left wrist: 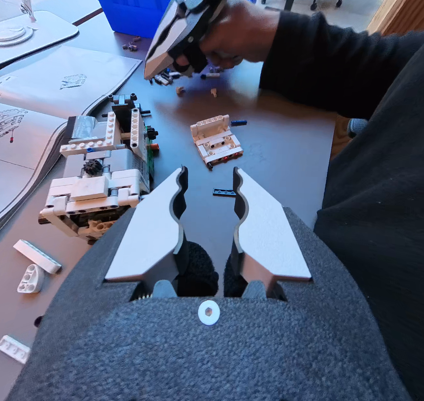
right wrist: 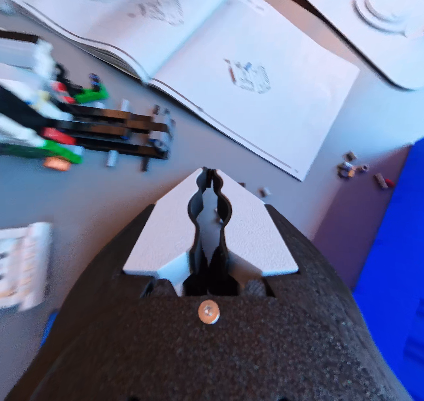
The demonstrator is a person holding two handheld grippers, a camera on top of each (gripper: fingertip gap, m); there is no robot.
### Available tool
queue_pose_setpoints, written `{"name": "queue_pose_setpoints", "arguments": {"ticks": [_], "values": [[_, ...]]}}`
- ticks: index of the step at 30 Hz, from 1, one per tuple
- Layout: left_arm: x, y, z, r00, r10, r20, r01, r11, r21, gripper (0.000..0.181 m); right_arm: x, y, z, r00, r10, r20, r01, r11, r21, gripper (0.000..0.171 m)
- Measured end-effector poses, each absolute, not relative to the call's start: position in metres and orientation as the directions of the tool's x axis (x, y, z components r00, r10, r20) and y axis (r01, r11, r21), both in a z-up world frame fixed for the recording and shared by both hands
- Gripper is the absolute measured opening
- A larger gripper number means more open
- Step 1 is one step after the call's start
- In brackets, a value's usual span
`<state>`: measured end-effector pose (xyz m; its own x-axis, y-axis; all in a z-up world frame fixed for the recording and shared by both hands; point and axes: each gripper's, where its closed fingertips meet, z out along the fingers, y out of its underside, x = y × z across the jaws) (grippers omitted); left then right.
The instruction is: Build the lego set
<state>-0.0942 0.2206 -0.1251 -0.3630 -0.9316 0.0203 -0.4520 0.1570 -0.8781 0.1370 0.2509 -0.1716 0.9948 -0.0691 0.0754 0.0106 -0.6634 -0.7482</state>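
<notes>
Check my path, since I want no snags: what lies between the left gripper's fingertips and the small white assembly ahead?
In the left wrist view, only a black plate lies between the left gripper and the small white assembly; otherwise bare table.

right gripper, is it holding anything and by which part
The right gripper is shut on a small dark piece, pinched at its very fingertips; blur hides what the piece is. The left gripper is open and holds nothing.

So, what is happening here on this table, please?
A person is building a lego set with two handheld grippers. The left gripper hovers open and empty over the dark table, between the big white model and a small white sub-assembly. The right gripper, jaws shut, is near the loose parts, beside the open instruction book.
</notes>
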Motion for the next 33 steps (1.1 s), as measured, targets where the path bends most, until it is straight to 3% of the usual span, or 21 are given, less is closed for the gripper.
{"name": "queue_pose_setpoints", "arguments": {"ticks": [4, 10, 16, 25, 33], "values": [[-0.093, 0.221, -0.126, -0.355, -0.935, 0.002, -0.461, 0.173, -0.87, 0.037, 0.088, 0.231, -0.145, 0.995, 0.097, 0.036, 0.088, -0.619, -0.78, 0.004], [-0.094, 0.22, -0.142, -0.327, -0.945, 0.021, -0.521, 0.162, -0.838, 0.035, 0.026, 0.165, -0.147, 0.96, 0.262, -0.097, 0.102, -0.651, -0.753, 0.003], [-0.09, 0.229, -0.145, -0.251, -0.959, 0.133, -0.558, 0.031, -0.829, 0.034, 0.028, 0.138, -0.168, 0.979, 0.189, -0.082, 0.068, -0.671, -0.738, 0.004], [-0.091, 0.228, -0.142, -0.242, -0.968, 0.07, -0.559, 0.08, -0.825, 0.033, 0.03, 0.135, -0.189, 0.981, 0.196, 0.001, 0.141, -0.703, -0.697, 0.004], [-0.097, 0.219, -0.177, -0.262, -0.961, 0.089, -0.646, 0.106, -0.756, 0.034, 0.029, 0.135, -0.19, 0.982, 0.191, 0.008, 0.139, -0.684, -0.716, 0.008]]}}
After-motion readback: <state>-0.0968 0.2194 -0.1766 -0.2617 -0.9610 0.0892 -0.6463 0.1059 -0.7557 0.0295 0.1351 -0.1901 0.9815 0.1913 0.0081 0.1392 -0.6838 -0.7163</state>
